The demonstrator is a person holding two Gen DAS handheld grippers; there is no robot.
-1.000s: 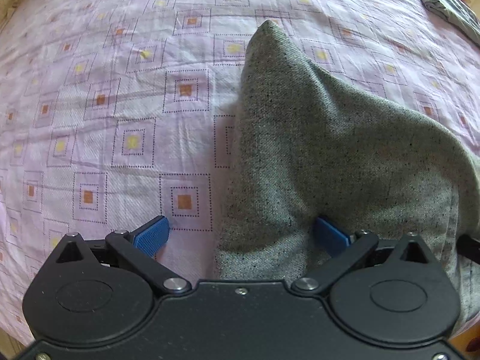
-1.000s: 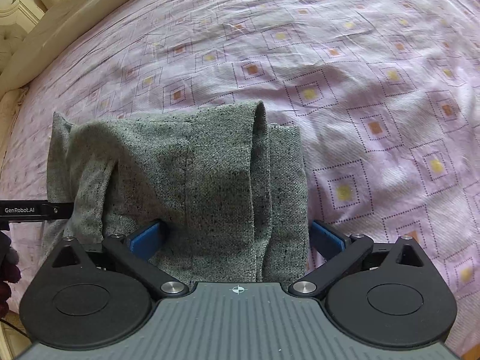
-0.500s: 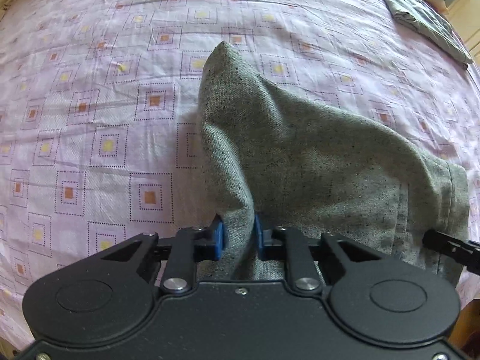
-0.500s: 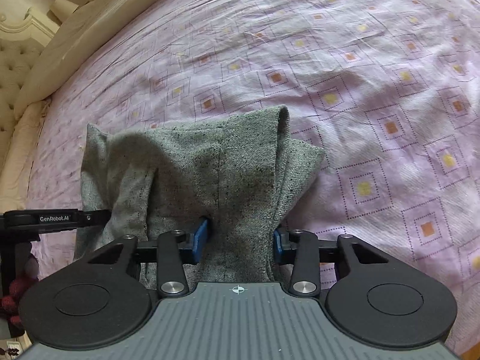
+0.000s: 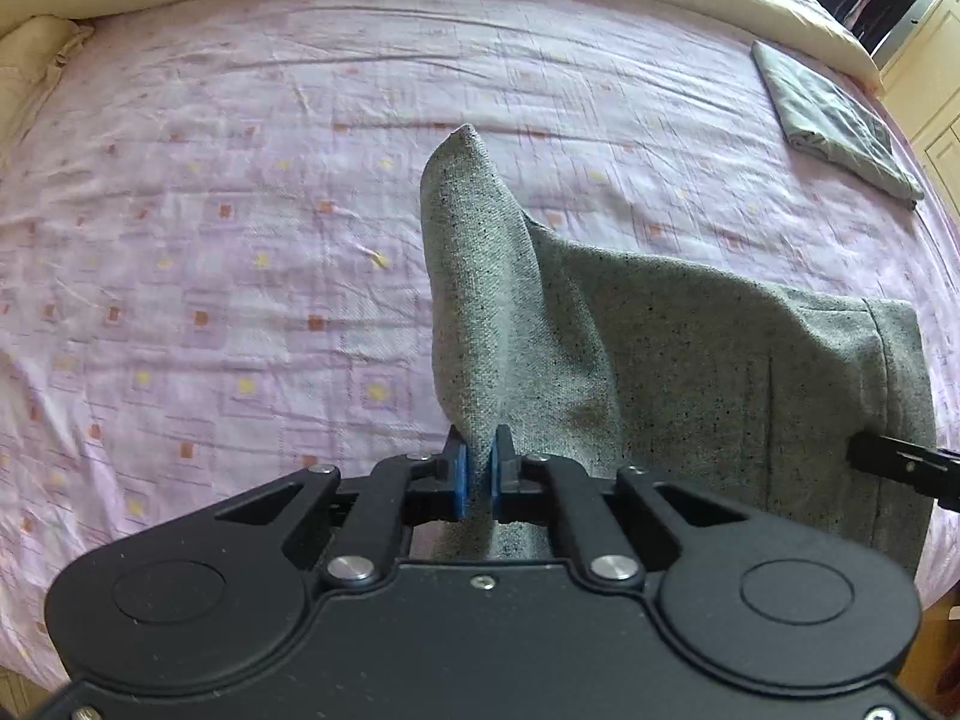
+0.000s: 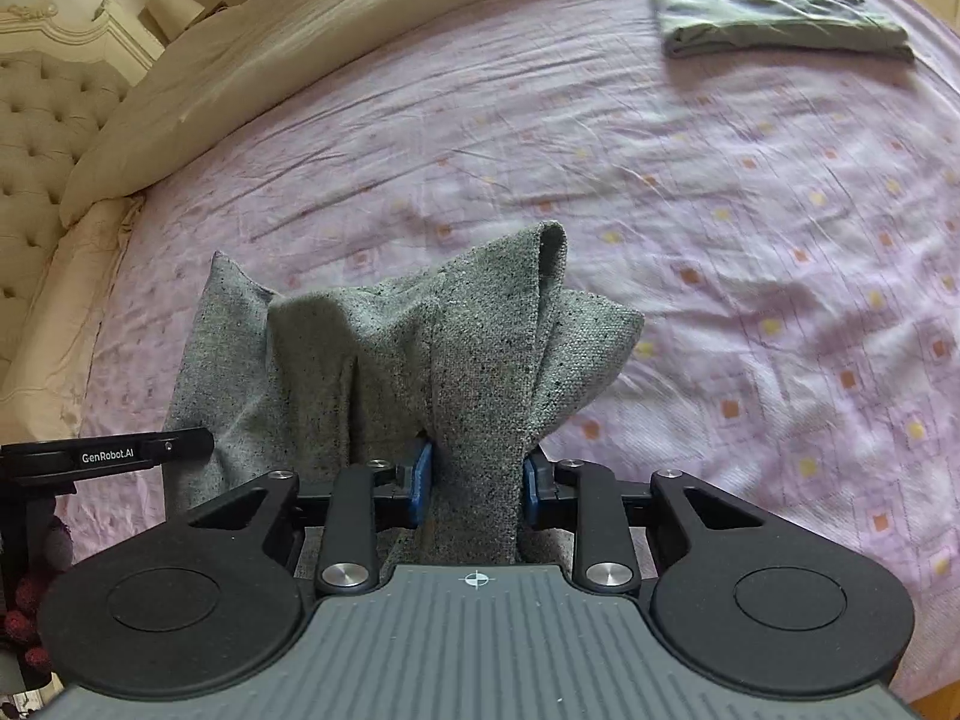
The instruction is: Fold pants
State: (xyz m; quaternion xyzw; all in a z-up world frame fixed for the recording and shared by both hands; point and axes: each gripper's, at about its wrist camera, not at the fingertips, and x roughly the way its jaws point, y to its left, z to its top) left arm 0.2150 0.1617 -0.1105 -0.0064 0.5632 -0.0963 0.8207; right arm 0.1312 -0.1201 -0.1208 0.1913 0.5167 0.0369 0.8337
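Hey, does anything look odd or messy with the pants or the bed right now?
Nothing stands out. Both grippers, left and right, are closing on bunched gray pants; the folded cloth lies neatly on the wrinkled sheet.

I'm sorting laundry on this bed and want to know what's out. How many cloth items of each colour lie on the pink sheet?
Grey speckled pants: 1
Olive-green folded cloth: 1
Total: 2

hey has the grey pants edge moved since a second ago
Yes. The pants, pinched in the left tongs and right tongs, have risen off the purple sheet, hanging tented instead of lying flat.
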